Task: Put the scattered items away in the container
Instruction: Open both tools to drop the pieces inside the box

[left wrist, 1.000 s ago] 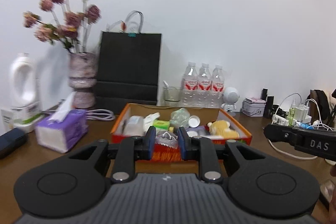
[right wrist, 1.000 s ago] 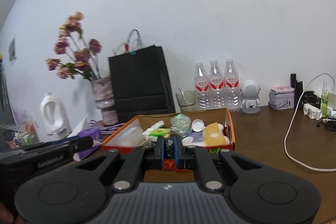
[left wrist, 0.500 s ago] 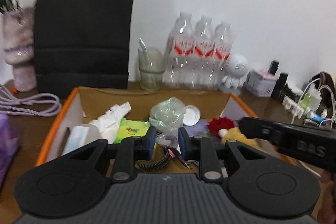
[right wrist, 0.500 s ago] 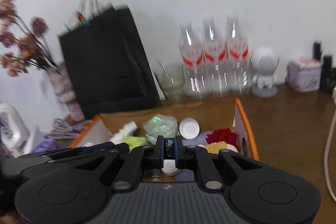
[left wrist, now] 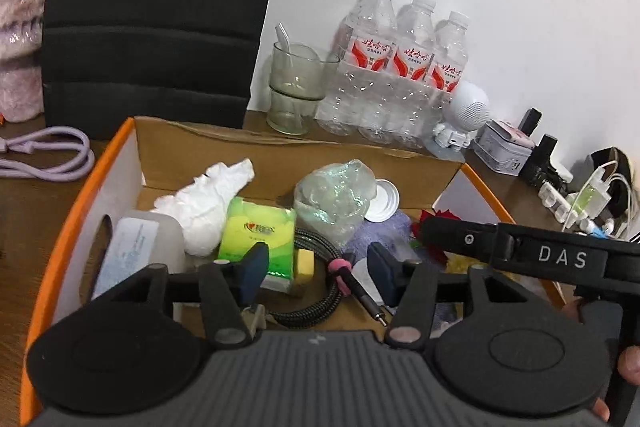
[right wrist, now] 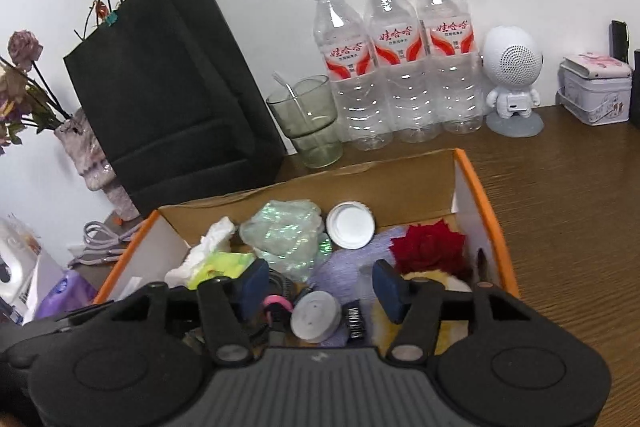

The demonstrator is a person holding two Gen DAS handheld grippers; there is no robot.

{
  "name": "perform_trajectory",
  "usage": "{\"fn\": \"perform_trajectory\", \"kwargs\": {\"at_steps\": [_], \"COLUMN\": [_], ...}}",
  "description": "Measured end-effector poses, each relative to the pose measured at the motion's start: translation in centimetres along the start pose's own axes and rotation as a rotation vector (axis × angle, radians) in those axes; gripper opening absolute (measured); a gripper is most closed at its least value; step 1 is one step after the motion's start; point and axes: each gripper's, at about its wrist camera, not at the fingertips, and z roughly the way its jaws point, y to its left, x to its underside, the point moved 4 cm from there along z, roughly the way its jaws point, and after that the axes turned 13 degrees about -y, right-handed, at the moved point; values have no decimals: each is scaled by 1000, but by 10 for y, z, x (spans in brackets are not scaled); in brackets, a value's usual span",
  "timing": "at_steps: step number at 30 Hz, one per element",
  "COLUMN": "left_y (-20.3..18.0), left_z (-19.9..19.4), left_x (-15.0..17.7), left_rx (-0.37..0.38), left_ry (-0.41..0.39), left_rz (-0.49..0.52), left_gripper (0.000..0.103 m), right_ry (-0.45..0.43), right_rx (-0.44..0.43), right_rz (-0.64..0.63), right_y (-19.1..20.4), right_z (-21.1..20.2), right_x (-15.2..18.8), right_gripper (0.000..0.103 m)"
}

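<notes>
Left gripper (left wrist: 316,267) above coiled cable (left wrist: 320,291)

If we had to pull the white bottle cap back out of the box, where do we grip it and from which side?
Grip the white bottle cap across its ribbed rim, coming from above. It lies flat, open side up, deep in the box; the crumpled plastic bag presses one side and the red flower sits close, so a sideways approach looks blocked. Put the fingers on the free near and far edges.

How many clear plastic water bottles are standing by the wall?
3: left bottle, middle bottle, right bottle, side by side behind the orange-edged cardboard box. None seem hidden.
</notes>
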Motion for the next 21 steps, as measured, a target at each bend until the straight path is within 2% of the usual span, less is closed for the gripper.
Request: {"fn": "perform_trajectory", "kwargs": {"at_steps": [2, 4, 6, 7, 9, 12, 13, 14, 16, 18, 21], "left_y": [-2, -4, -5, -5, -1, 3, 3, 3, 1, -2, -6], "left_z": [-3, -11, -24, -33, -47, -67, -77, -88, -110, -136, -172], "left_x": [-2, -5, -8, -7, -2, 7, 9, 12, 16, 19, 22], "left_rx": [-10, -23, -58, -70, -93, -172, -218, -254, -290, -284, -267], "left_ry": [-1, -17, -37, -43, -23, -6, -33, -65, -128, -208, -335], "left_rz": [25, 37, 58, 60, 53, 105, 137, 170, 216, 231, 228], "left_gripper": [59, 68, 84, 85, 88, 90, 91, 98, 100, 101, 101], "right_ry": [3, -5, -33, -46, -43, -23, -20, -25, -47, -114, -262], "right_rx": [-7, -9, -16, -18, -8, 12, 16, 18, 11, -13, -29], "right_rz": [0, -3, -31, -42, -54, -72, -78, -87, -100, -129, -205], "right_y": [3, 9, 19, 25, 32, 41, 43, 45, 51, 58, 68], "right_z": [-1, -9, -24, -32, -47, -64, -71, -79, -95, -117, -152], "right_x": [-1, -5, -9, -9, -3, 13, 18, 23, 30, 35, 43], "right_gripper": [57, 57, 60, 63, 78, 78, 78, 78, 78, 78, 78]}}
